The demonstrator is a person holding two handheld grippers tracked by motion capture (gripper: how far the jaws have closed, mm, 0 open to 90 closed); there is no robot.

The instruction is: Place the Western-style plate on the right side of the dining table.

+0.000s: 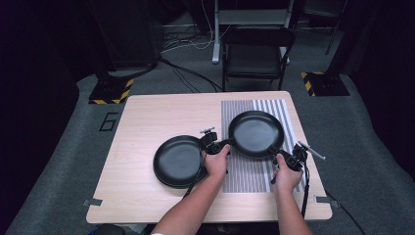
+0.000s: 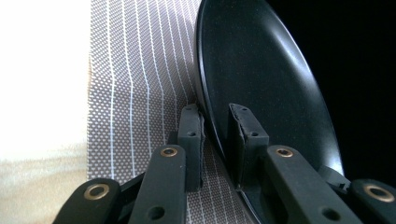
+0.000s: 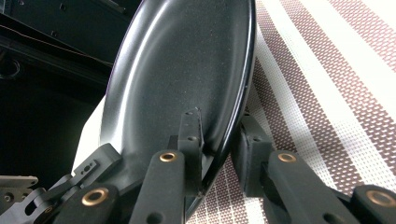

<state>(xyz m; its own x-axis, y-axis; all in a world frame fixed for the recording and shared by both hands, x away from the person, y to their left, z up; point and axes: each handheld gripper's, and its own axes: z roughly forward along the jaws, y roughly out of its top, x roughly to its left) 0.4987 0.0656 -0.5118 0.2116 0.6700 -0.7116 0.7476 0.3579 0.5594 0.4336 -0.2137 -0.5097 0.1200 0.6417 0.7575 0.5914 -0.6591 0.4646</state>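
Two round black plates are on the wooden table (image 1: 147, 112). The left plate (image 1: 178, 160) sits on bare wood. Over a striped mat (image 1: 249, 174) is the right plate (image 1: 256, 133), (image 2: 261, 79), (image 3: 182, 70). My left gripper (image 1: 225, 144), (image 2: 215, 114) is shut on the near-left rim of this plate, with one pad on each side of the edge. On the near-right rim, my right gripper (image 1: 275, 152), (image 3: 219, 123) is likewise shut, the edge pinched between its pads. I cannot tell whether the plate rests on the mat or is tilted off it.
A dark folding chair (image 1: 257, 54) stands behind the table's far edge, with cables on the floor around it. Black-and-yellow stand bases (image 1: 111, 91), (image 1: 324, 83) flank the far corners. The left plate lies close beside my left hand (image 1: 216, 164).
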